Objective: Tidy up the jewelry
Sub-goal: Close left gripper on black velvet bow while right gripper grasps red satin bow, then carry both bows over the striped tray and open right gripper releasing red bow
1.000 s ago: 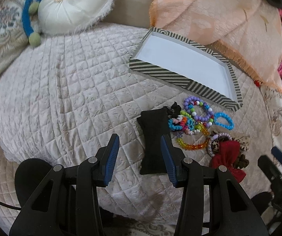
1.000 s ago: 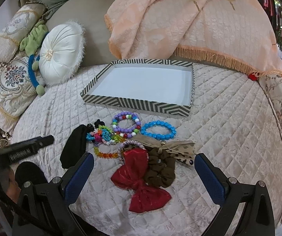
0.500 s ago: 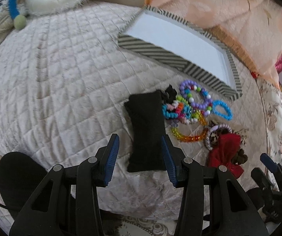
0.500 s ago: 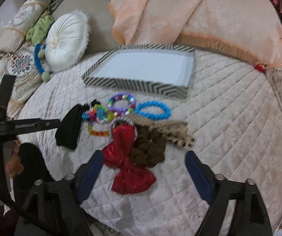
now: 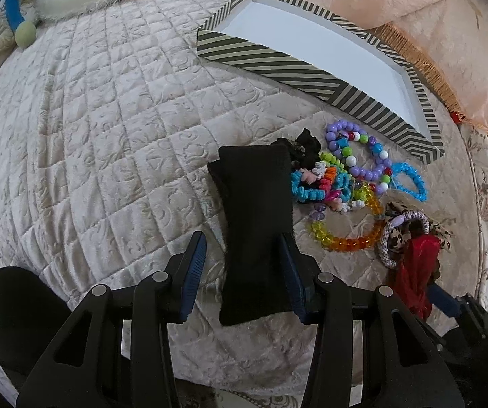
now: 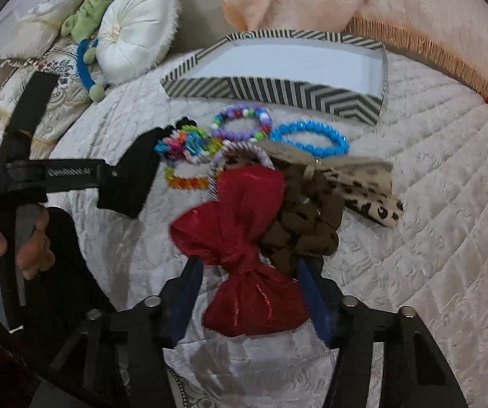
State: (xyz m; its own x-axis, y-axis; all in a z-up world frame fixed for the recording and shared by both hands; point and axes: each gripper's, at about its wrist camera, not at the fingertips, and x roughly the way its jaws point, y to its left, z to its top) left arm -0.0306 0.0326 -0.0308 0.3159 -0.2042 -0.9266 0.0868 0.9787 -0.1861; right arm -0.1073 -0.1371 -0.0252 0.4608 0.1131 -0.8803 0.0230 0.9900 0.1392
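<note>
A black fabric pouch [image 5: 255,204] lies on the quilted bed; my left gripper [image 5: 242,265] is open with its jaws around the pouch's near end. My right gripper [image 6: 249,282] is open, its jaws on either side of a red bow [image 6: 244,231] at its knot. Beside the bow lie a brown scrunchie [image 6: 303,234], a leopard bow [image 6: 363,183], a blue bead bracelet [image 6: 312,137], a purple bead bracelet [image 6: 242,124] and an orange bead bracelet [image 5: 346,239]. A striped tray [image 6: 278,90] with a white floor stands behind them, empty.
A white round cushion [image 6: 135,30] and a green and blue plush toy [image 6: 85,23] lie at the back left. A peach fringed blanket [image 6: 380,3] drapes behind the tray. The bed's quilt [image 5: 90,136] curves down at the near edge.
Both grippers have moved forward and down. The left jaws now stand around the pouch's near end. The right jaws have narrowed and now flank the red bow.
</note>
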